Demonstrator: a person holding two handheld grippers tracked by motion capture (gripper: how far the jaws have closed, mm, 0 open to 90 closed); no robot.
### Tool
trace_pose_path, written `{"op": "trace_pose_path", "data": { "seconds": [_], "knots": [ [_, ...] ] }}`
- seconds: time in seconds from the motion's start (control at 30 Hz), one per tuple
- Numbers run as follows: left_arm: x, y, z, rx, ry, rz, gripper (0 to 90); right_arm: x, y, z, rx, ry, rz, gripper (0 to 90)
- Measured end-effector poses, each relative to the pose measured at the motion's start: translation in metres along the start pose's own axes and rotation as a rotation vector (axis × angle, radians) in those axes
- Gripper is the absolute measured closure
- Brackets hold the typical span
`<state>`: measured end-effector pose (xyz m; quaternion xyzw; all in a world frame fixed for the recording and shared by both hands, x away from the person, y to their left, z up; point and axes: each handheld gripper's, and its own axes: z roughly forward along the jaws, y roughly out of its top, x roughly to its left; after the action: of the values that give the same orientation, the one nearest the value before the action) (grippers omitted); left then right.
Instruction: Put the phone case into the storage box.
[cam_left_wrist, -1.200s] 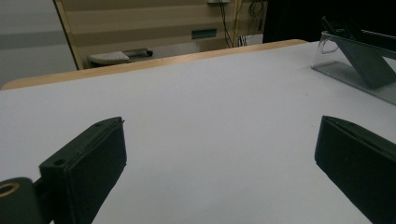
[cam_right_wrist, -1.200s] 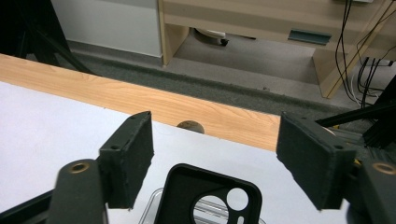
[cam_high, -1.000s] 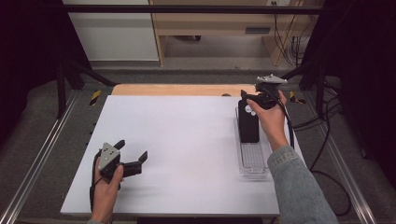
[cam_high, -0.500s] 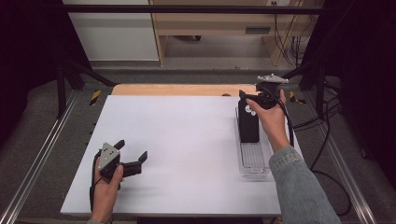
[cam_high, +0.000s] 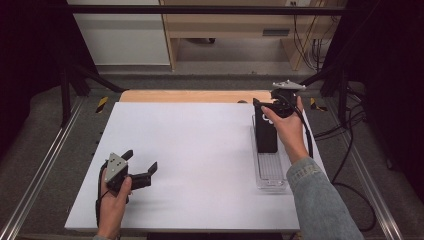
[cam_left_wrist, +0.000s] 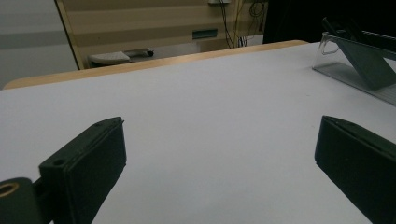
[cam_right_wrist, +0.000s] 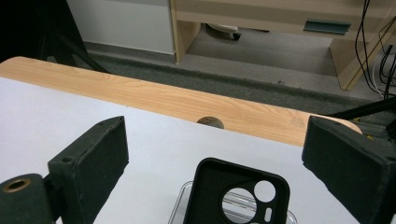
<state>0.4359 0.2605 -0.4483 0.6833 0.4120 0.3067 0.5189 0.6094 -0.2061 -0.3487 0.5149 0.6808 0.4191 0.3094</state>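
Observation:
A black phone case (cam_high: 266, 136) stands tilted on end in a clear plastic tray (cam_high: 271, 173) at the right side of the white table. My right gripper (cam_high: 264, 106) hovers just over the case's top end, jaws wide apart and touching nothing. In the right gripper view the case (cam_right_wrist: 238, 196), with its camera cut-out, sits low between and beyond the open right gripper (cam_right_wrist: 212, 140). My left gripper (cam_high: 141, 161) rests open near the front left of the table, holding nothing. The left gripper view shows the open left gripper (cam_left_wrist: 219, 154) with the tray (cam_left_wrist: 343, 72) and leaning case (cam_left_wrist: 369, 65) far right.
The white sheet (cam_high: 195, 150) covers a wooden tabletop whose bare strip (cam_high: 190, 96) runs along the far edge, with a small dark knot (cam_right_wrist: 210, 122) in it. Metal rails (cam_high: 45, 165) flank the table. Cables (cam_high: 345, 135) hang at the right.

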Motion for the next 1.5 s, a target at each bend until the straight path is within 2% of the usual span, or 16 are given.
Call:
{"op": "trace_pose_path", "data": {
  "seconds": [0.63,0.9,1.2,1.5],
  "knots": [
    [0.006,0.001,-0.004,-0.012,0.013,-0.016,2.2,0.010,0.001,-0.008,0.007,0.042,-0.004,6.5],
    [0.006,0.001,-0.004,-0.015,0.004,-0.018,2.1,0.012,0.003,-0.020,0.004,0.064,-0.019,6.2],
    [0.006,0.001,-0.009,-0.022,0.010,-0.007,2.0,0.007,0.000,-0.036,-0.027,0.093,-0.001,6.1],
    [0.007,0.000,-0.017,-0.034,0.006,-0.005,1.9,0.012,-0.004,-0.046,-0.046,0.108,0.006,6.1]
  ]
}}
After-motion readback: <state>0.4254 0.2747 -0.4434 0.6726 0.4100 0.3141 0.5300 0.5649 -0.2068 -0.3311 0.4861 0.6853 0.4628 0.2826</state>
